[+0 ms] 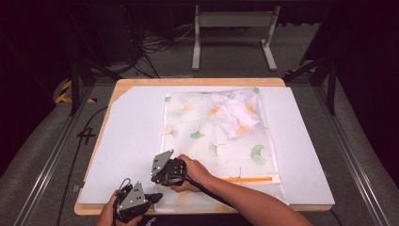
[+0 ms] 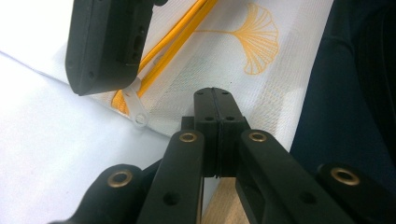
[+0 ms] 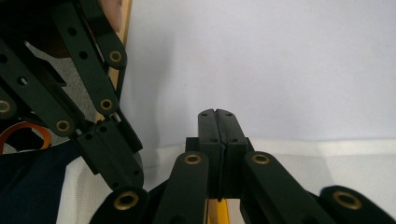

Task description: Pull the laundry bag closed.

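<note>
A: White mesh with printed ginkgo leaves, this is the laundry bag [image 1: 219, 141]. It lies flat on the white board [image 1: 127, 141] that covers the wooden table [image 1: 197, 81], and its near edge hangs a little over the front of the table.

B: And inside the bag?

A: A crumpled white garment [image 1: 235, 113] at the far right corner. The orange zipper [image 1: 247, 179] runs along the near end.

B: What does the left gripper [image 2: 215, 105] do?

A: Its jaws are pressed together on the near edge of the mesh, at the front left corner of the bag.

B: And the right gripper [image 3: 217, 122]?

A: Its jaws are also pressed together, at the left end of the zipper. The white zipper pull [image 2: 135, 105] sits just below it; whether the pull is pinched, I cannot tell.
</note>
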Demonstrator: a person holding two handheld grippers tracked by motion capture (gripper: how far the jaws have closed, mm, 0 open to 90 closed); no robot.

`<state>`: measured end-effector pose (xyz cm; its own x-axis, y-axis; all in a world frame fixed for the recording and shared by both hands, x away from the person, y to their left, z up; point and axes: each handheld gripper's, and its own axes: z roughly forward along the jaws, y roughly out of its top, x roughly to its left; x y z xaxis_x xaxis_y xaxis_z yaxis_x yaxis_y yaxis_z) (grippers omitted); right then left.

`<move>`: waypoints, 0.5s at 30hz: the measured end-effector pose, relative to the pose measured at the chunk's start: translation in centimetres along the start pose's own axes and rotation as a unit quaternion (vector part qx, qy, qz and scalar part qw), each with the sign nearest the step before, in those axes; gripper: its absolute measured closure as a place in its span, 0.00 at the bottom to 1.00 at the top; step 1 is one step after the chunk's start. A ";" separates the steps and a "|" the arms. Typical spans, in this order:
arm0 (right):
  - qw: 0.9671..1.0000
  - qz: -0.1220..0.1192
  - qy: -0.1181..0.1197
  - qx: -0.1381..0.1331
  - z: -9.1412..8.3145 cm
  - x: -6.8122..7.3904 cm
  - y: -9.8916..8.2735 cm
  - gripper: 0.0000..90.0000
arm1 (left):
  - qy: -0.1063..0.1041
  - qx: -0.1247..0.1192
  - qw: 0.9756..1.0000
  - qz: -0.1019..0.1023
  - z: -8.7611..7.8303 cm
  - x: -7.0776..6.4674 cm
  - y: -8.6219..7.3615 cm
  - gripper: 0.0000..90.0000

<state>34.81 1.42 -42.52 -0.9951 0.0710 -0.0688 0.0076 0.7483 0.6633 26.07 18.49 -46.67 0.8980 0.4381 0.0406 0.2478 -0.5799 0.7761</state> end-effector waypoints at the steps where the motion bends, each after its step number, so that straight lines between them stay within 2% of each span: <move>1: 1.000 0.000 -0.002 0.000 0.0 -0.1 -0.1 1.00 | 0.000 0.000 1.000 0.000 0.0 0.0 0.0 1.00; 4: 1.000 0.010 0.004 -0.006 0.0 -0.3 -0.2 0.96 | -0.002 0.001 1.000 0.000 0.0 0.0 0.0 1.00; 6: 1.000 0.006 0.003 -0.006 0.0 -0.1 0.0 0.91 | -0.001 0.001 1.000 0.000 0.0 0.0 0.0 1.00; 8: 1.000 0.001 0.012 -0.006 0.1 0.1 0.1 0.85 | 0.000 0.001 1.000 0.001 0.0 0.0 0.0 1.00; 11: 1.000 -0.012 0.013 0.010 0.6 0.5 0.2 0.77 | -0.001 0.001 1.000 0.000 0.0 0.0 0.0 1.00; 15: 0.999 -0.023 0.012 0.023 1.4 0.6 0.3 0.76 | -0.001 0.001 1.000 0.003 0.0 0.0 0.0 1.00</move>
<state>34.33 2.62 -43.39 -0.9966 0.0207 -0.0797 -0.0338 0.7797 0.6253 26.05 18.48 -46.65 0.9000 0.4337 0.0437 0.2438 -0.5839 0.7743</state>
